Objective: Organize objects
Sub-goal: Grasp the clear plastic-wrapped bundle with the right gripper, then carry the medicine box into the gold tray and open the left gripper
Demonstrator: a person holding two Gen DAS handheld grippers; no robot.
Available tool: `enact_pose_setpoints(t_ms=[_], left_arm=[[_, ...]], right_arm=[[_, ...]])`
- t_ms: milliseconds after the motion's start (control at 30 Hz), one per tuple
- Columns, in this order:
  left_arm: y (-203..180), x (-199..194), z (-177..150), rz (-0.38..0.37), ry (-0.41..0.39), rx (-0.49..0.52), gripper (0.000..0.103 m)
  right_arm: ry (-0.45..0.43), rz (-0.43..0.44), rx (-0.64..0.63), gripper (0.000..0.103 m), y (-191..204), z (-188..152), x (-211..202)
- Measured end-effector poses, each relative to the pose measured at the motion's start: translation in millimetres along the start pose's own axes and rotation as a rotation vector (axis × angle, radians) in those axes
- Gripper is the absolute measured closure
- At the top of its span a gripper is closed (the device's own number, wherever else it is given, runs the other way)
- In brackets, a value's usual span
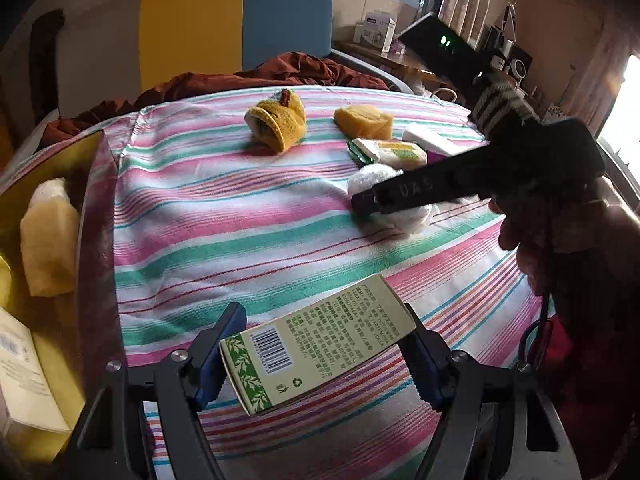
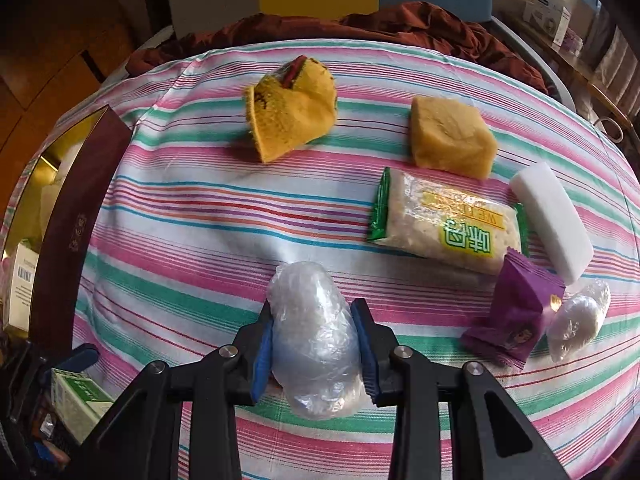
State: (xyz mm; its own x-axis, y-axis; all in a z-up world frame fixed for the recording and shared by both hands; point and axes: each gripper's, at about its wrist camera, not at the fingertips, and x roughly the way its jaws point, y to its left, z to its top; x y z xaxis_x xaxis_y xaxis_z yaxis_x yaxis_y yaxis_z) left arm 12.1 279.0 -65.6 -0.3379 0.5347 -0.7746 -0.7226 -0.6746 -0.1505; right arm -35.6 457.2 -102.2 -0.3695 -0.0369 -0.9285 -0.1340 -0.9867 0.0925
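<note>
My left gripper is shut on a cream and green carton with a barcode, held tilted above the striped sheet. The same carton shows at the lower left of the right wrist view. My right gripper is shut on a white lump in clear plastic wrap, its blue pads pressing both sides. In the left wrist view the right gripper points down at that lump, held by a person's hand.
A dark red box with a yellow inside stands at the left, holding a wrapped yellow block and a white carton. On the sheet lie a yellow wrapped cake, a yellow sponge, a green-ended snack pack, a white block, a purple packet and a small wrapped lump.
</note>
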Motion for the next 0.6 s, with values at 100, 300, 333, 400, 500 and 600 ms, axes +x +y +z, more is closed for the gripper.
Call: enact_pose_setpoints(t_ms=[100,300,333,400,500,600], left_arm=[[-1.4,-22.3,4.9,0.012,-0.052,0.012,0.027],[6.0,-52.9,9.8,0.028,-0.108,-0.001,0.027],[9.4,-56.5,10.3,0.032,-0.114,-0.010,0.027],[16.9,-63.8,9.9,0.039,-0.122,-0.029,0.027],[30.5,-76.0,11.1,0.052,-0.145,-0.062,0.027],[46.6,-91.2,14.0,0.070,-0.172,-0.099,0.027]], right_arm=[[0.002,-0.009,-0.032,0.067,7.6,-2.0,-0.9],[-0.002,-0.010,-0.075,0.067,28.6,0.9,-2.2],[0.000,-0.011,-0.088,0.067,33.7,1.1,-0.8],[0.002,-0.006,-0.119,0.067,42.0,-1.7,-0.6],[0.006,0.006,-0.143,0.067,52.3,-4.1,2.4],[0.005,0.000,-0.149,0.067,63.3,-8.2,-1.2]])
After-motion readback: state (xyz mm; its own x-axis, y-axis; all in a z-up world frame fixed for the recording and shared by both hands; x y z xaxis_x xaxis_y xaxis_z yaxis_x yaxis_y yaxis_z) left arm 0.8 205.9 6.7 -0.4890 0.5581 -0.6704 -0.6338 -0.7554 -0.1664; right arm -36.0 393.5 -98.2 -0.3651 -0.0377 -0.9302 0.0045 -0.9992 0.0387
